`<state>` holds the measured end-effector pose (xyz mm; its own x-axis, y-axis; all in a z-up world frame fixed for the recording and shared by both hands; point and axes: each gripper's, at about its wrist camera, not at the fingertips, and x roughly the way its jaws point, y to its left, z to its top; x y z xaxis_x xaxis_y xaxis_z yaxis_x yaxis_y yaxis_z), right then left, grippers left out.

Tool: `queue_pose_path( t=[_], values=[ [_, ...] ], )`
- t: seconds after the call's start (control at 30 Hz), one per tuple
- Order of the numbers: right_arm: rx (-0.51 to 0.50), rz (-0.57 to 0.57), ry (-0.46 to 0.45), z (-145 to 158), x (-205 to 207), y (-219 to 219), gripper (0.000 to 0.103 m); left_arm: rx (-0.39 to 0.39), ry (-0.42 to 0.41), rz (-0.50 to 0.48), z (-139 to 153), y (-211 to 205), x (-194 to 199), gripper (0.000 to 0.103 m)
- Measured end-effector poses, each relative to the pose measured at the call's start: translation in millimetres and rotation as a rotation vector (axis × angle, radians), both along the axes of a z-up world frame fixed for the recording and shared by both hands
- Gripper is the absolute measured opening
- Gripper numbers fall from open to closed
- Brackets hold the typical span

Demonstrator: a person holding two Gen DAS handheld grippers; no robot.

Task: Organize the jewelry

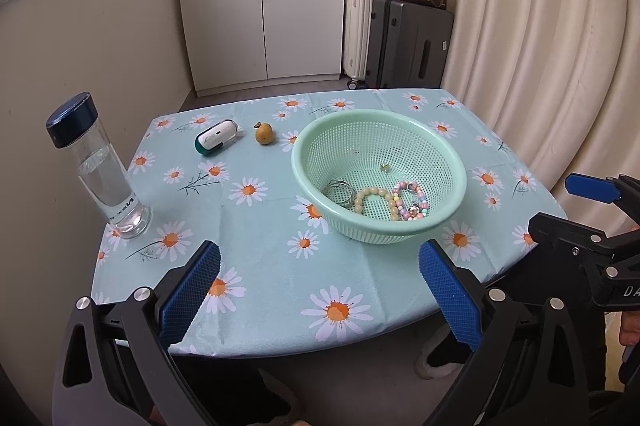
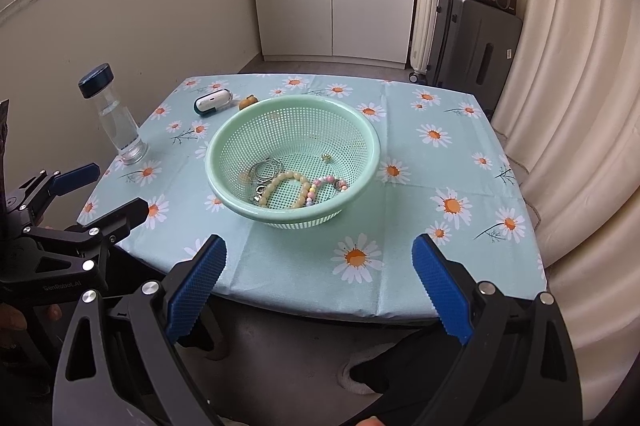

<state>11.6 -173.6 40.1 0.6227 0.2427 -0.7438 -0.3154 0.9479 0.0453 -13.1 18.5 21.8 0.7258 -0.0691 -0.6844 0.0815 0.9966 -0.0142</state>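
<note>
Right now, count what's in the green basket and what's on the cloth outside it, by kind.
Beaded bracelets: 2, cream and pastel
Metal ring bunch: 1
Small gold piece: 1
Water bottle: 1
White case: 1
Small brown fruit: 1
Total: 7

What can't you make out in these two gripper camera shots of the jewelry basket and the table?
- Small gold piece in the green basket: too small in both views to identify.
- Metal rings and bead bracelets: the near basket wall hides their lower parts, more so in the left wrist view, so the count is unclear.
- White case: its printing is too small to read.
- Left gripper and right gripper: bodies cut off by the bottom edge; both open, empty.
</note>
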Motion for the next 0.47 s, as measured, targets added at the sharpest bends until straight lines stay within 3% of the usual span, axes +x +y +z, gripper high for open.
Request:
queue_pose_path(
  t=[0.47],
  values=[
    [0.001, -0.001, 0.013, 0.0, 0.4, 0.6, 0.093, -0.004, -0.003, -0.011, 4.6, -1.3, 1.2, 0.097]
  ],
)
